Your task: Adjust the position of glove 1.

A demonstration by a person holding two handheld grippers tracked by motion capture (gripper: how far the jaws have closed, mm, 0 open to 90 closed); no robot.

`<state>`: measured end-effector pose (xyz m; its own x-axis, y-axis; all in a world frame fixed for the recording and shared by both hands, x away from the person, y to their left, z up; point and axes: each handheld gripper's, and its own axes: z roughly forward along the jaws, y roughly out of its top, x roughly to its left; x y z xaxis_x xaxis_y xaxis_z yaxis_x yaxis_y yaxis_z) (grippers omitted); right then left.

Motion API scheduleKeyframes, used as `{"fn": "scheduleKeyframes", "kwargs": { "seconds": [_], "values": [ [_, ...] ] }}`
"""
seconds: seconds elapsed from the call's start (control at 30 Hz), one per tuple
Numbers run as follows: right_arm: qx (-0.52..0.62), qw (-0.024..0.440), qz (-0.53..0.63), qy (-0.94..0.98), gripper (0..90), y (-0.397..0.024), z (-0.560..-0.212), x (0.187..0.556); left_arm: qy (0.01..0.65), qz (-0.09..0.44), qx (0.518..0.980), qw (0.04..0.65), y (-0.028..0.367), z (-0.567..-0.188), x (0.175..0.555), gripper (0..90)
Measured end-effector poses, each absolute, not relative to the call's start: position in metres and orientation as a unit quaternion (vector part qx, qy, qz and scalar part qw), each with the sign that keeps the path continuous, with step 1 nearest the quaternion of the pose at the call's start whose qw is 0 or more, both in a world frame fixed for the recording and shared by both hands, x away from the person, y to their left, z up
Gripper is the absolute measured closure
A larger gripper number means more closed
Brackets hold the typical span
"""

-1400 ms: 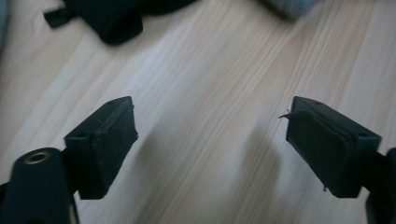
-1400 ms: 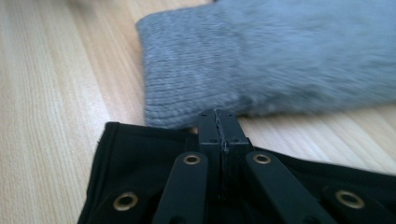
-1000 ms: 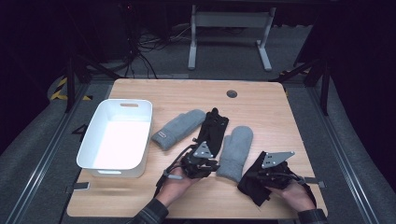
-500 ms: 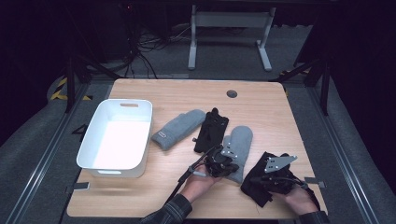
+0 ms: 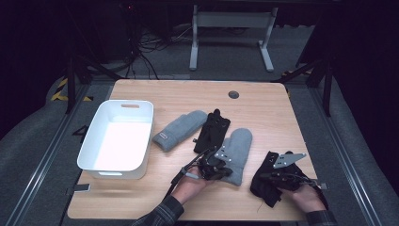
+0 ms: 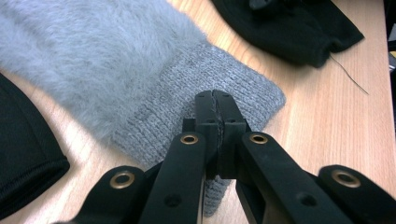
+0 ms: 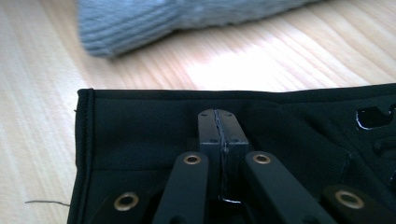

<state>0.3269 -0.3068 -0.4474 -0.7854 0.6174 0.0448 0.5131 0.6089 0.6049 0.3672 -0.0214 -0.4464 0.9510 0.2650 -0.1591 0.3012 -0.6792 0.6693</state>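
Two grey mittens and two black gloves lie on the wooden table [image 5: 263, 108]. My left gripper [image 5: 225, 171] [image 6: 215, 99] is shut, its tips together over the ribbed cuff of the right grey mitten [image 5: 238, 147] [image 6: 116, 56]; no fabric shows between the pads. My right gripper [image 5: 271, 176] [image 7: 218, 116] is also shut, resting low over the black glove [image 5: 263, 186] [image 7: 140, 126] near the front right edge. The other grey mitten [image 5: 181, 129] and the other black glove [image 5: 212, 132] lie side by side mid-table.
A white bin [image 5: 89, 150] stands at the left of the table with nothing in it. A round cable hole [image 5: 234, 94] sits near the far edge. Beyond the table are a dark floor, cables and a desk frame.
My left gripper has moved right, from the near end of the middle black glove to the cuff of the right grey mitten. The right gripper has shifted slightly over its black glove.
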Motion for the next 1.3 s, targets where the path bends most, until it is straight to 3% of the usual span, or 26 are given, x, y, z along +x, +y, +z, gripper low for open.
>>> {"fn": "scheduleKeyframes", "kwargs": {
  "seconds": [0.4,0.73,0.93,1.07,1.23,1.27,1.3],
  "values": [
    [0.344,0.126,0.292,0.883,90.0,-0.318,-0.445,0.351,0.142,-0.047,0.926,0.348,0.017,-0.441,0.356,90.0],
    [0.360,0.127,0.303,0.873,90.0,-0.323,-0.446,0.361,0.157,-0.035,0.927,0.339,0.056,-0.438,0.345,90.0],
    [0.361,0.129,0.323,0.865,90.0,-0.321,-0.441,0.360,0.168,-0.037,0.915,0.365,0.068,-0.435,0.341,89.4],
    [0.362,0.129,0.351,0.854,89.7,-0.315,-0.436,0.365,0.180,-0.028,0.907,0.380,0.071,-0.428,0.342,80.0],
    [0.369,0.133,0.368,0.843,78.1,-0.305,-0.438,0.378,0.216,0.012,0.891,0.399,0.078,-0.417,0.352,59.2],
    [0.369,0.133,0.368,0.843,78.1,-0.305,-0.438,0.378,0.226,0.025,0.888,0.399,0.079,-0.415,0.355,59.2],
    [0.371,0.136,0.369,0.841,72.7,-0.303,-0.439,0.381,0.233,0.032,0.886,0.399,0.080,-0.413,0.359,55.2]
  ]
}}
